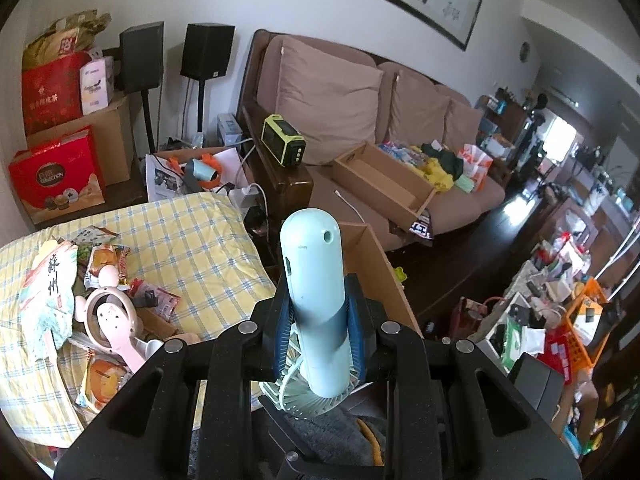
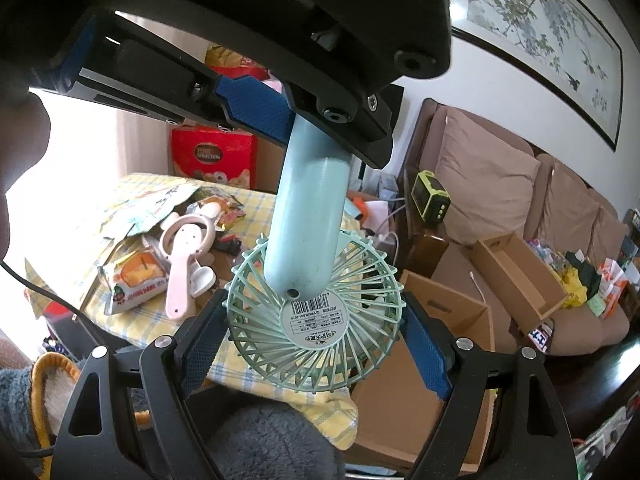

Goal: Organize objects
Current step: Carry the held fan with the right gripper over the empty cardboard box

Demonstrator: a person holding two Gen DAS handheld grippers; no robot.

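Note:
A mint-green handheld fan point(image 1: 314, 292) is held in the air above the table edge. My left gripper point(image 1: 320, 320) is shut on its handle, with the round grille point(image 1: 296, 392) below the fingers. In the right wrist view the fan's grille point(image 2: 314, 316) sits between my right gripper's blue pads point(image 2: 200, 348), which stand open on either side of it; whether they touch is unclear. The right gripper point(image 2: 314, 344) is open around the fan head. The left gripper point(image 2: 288, 120) appears from above, clamped on the handle point(image 2: 308, 216).
A yellow checked tablecloth point(image 1: 192, 248) carries a pink fan point(image 1: 116, 328), snack packets point(image 1: 100, 384) and a paper bag point(image 1: 48, 292). An open cardboard box point(image 2: 440, 360) stands beside the table. A brown sofa point(image 1: 360, 120) holds another box point(image 1: 380, 180) and clutter.

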